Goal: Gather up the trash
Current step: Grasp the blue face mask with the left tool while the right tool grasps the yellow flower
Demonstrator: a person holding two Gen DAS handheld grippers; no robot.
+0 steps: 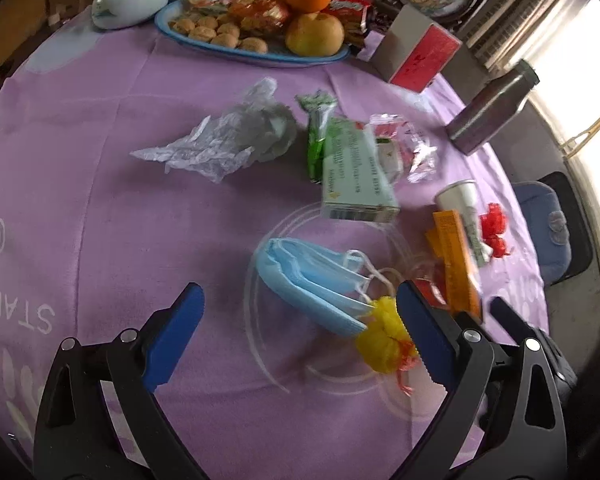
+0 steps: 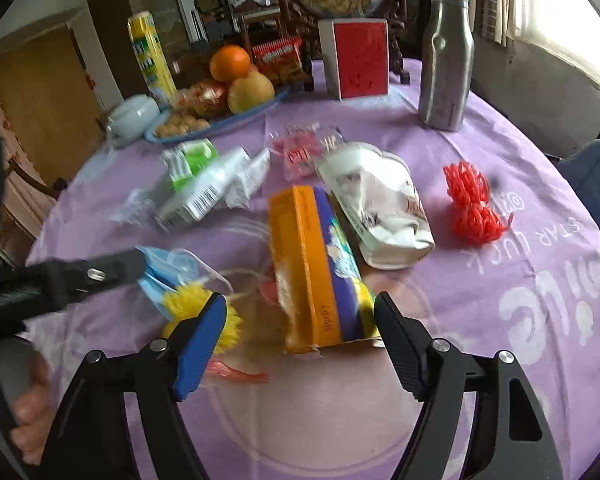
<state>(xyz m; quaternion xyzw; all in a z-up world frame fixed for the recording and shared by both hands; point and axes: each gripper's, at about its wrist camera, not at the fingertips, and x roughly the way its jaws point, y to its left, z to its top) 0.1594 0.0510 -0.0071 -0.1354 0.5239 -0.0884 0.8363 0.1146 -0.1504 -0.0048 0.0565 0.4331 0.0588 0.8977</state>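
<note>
We are holding the left gripper spread wide over the blue face masks and yellow pompom. Our right gripper, also spread, is flanking the orange carton's near end, pads not touching. Behind, a blue plate is carrying biscuits and fruit.

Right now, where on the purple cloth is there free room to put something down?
Free: the wide stretch of purple cloth left of the crumpled plastic bag, and the near edge by the white lettering. Crowded: the middle, around the blue masks, orange box and green-white box.
</note>
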